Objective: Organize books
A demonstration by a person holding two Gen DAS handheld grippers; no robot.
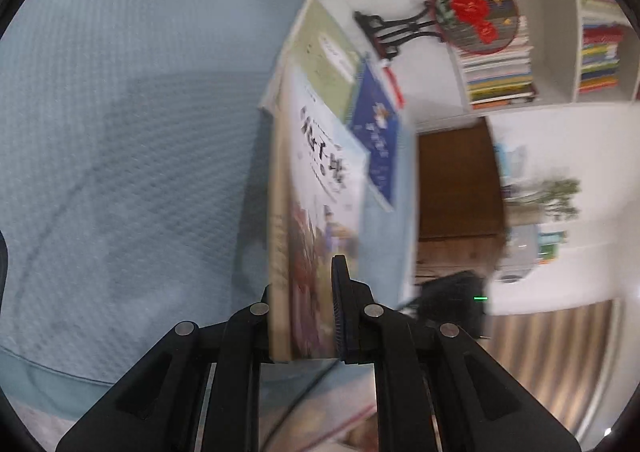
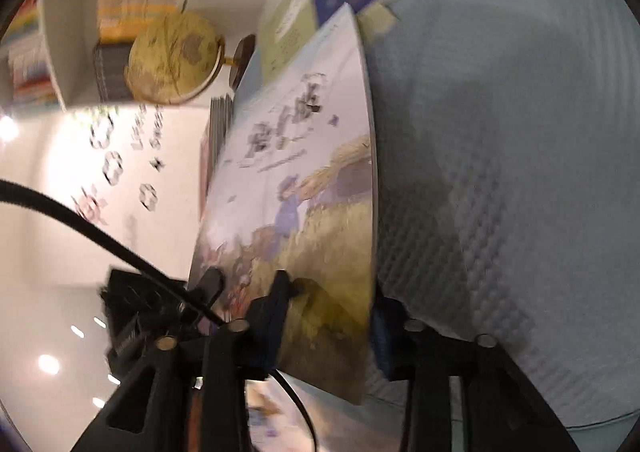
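Observation:
A thin picture book [image 1: 320, 172] with a pale cover and a harvest scene stands on edge above the blue cloth. My left gripper [image 1: 304, 284] is shut on its lower end, with one finger [image 1: 340, 292] on the cover and the other hidden behind the book. In the right wrist view the same picture book [image 2: 304, 192] runs slantwise between the fingers of my right gripper [image 2: 332, 296]. One finger [image 2: 278, 292] lies against the cover and the other sits behind the book's edge. A green book [image 1: 324, 52] and a blue book [image 1: 376, 140] lie beyond it.
A blue textured cloth [image 1: 120, 132] covers the table. White shelves [image 1: 560, 32] packed with books stand behind, with a round red-flower ornament [image 1: 472, 12] on a black stand. A globe [image 2: 176, 56] stands by the shelf. A black cable [image 2: 80, 220] crosses low on the left.

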